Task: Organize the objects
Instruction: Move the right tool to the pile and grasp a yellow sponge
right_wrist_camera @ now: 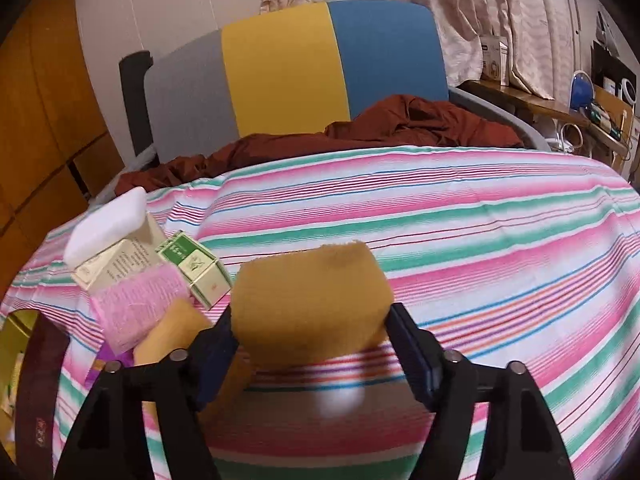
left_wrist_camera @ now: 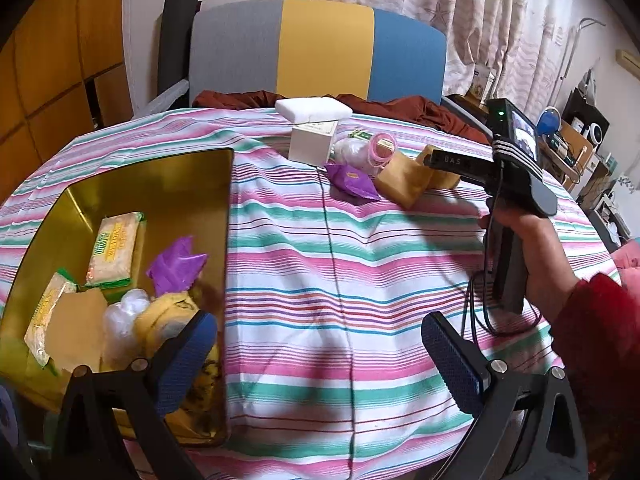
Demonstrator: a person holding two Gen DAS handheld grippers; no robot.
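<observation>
Listing contents of a table under a striped cloth (left_wrist_camera: 360, 248), as seen from both wrist cameras.

Right claw (right_wrist_camera: 310, 334): closed on a tan sponge block (right_wrist_camera: 310, 304), one blue pad pressed against each side; the block sits between the fingers just above the cloth (whether it touches the cloth cannot be told). In the left wrist view this claw's black body reaches over the far cluster, held by the right hand (left_wrist_camera: 528, 248) in a red sleeve.

Left claw (left_wrist_camera: 316, 356): spread wide with nothing between its blue pads, hanging over the cloth just beside the tin.

Gold tin (left_wrist_camera: 188, 168), near left corner: two green-and-yellow snack packets (left_wrist_camera: 114, 252), purple wrapper (left_wrist_camera: 176, 266), clear plastic wrap (left_wrist_camera: 124, 316), brown card piece (left_wrist_camera: 78, 330), yellow item partly hidden by the left finger.

Far cluster on the cloth: white box (left_wrist_camera: 312, 142) with a white foam pad (left_wrist_camera: 314, 108) on top; small green-and-white carton (right_wrist_camera: 194, 270) beside it; pink mesh scrubber (right_wrist_camera: 136, 308); purple sachet (left_wrist_camera: 354, 182); second tan sponge (right_wrist_camera: 176, 332), touching the scrubber.

Background: chair with grey, yellow and blue back (left_wrist_camera: 320, 48); rust-brown cloth (right_wrist_camera: 400, 128) heaped on its seat; curtains (left_wrist_camera: 460, 8).
</observation>
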